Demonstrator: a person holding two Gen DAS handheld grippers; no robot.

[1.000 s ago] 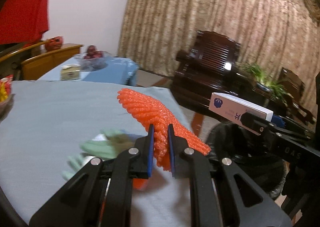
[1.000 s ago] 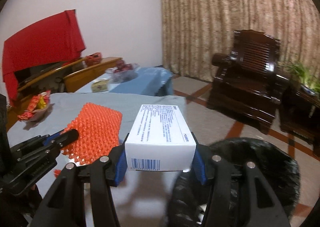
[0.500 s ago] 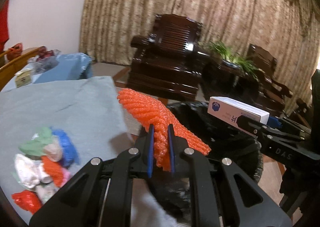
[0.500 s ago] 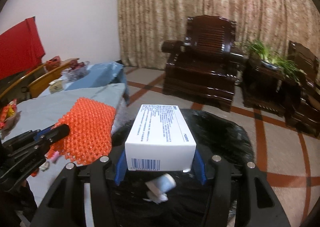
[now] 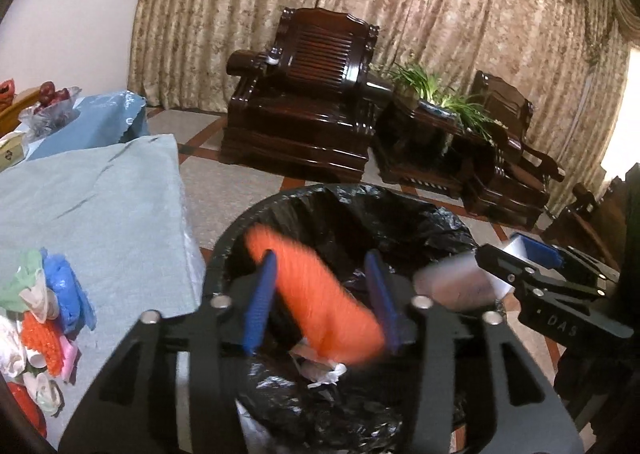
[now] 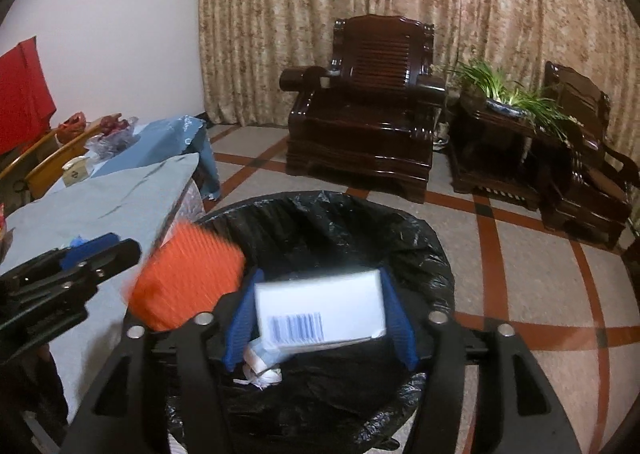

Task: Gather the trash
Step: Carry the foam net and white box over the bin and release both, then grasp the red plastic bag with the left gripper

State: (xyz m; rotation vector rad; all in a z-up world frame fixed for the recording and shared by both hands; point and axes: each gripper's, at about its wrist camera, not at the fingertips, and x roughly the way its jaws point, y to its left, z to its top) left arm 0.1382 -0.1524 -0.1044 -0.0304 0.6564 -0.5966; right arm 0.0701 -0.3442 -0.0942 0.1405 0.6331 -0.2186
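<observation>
Both grippers hang over a bin lined with a black bag [image 5: 400, 206] [image 6: 424, 238]. My left gripper [image 5: 320, 302] is open; the orange foam net [image 5: 316, 294] is blurred between its blue pads, loose and falling. It also shows in the right wrist view [image 6: 188, 282]. My right gripper [image 6: 320, 318] is open; the white box [image 6: 320, 310] with a barcode is tilted and blurred, dropping between the pads. Crumpled paper [image 6: 260, 366] lies in the bin.
A table with a pale blue cloth [image 5: 92, 198] stands left of the bin, with a pile of coloured trash [image 5: 44, 314] at its near edge. Dark wooden armchairs [image 5: 312, 110] and a plant [image 6: 516, 94] stand behind, across tiled floor.
Both grippers moved from over the table to over the bin and opened. The orange net and the white box have come loose and are falling.
</observation>
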